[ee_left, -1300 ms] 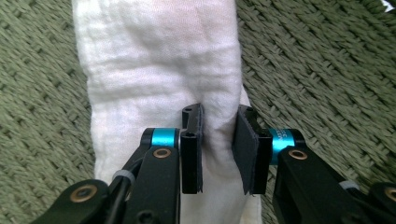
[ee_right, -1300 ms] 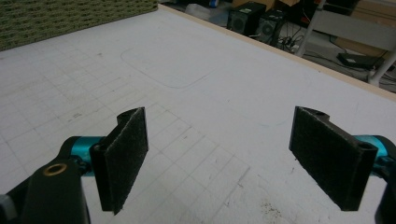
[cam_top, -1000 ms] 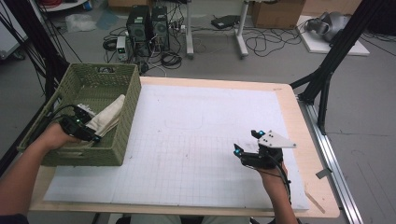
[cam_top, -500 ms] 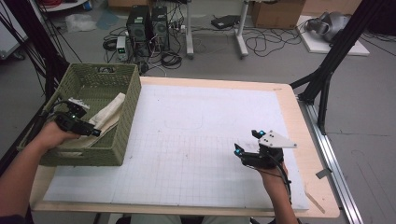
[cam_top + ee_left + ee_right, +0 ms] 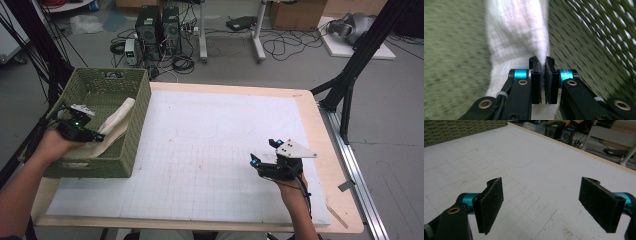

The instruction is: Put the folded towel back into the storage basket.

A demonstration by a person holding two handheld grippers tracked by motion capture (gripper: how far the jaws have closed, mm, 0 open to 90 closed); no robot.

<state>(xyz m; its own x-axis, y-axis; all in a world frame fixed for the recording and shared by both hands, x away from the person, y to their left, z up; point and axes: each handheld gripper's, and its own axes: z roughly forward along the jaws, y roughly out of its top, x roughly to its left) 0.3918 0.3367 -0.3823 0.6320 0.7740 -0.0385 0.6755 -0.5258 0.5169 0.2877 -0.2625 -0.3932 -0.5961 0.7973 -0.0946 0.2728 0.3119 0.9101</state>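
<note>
The white-topped table [image 5: 210, 150] carries a green woven basket [image 5: 135, 125] at its left edge, and a white cloth [image 5: 117, 122] lies draped inside against the basket's right wall. The left gripper [image 5: 97, 136] sits inside the basket, a little farther toward the person than 1 second ago, and its jaws have just been closing: in the left gripper view the 2 pads now pinch an edge of the cloth [image 5: 524, 37] between them. That grip probably means the cloth is ready to be lifted out. The right gripper [image 5: 263, 152] hovers over the table's near right part, unmoved, its jaws wide apart and holding nothing.
</note>
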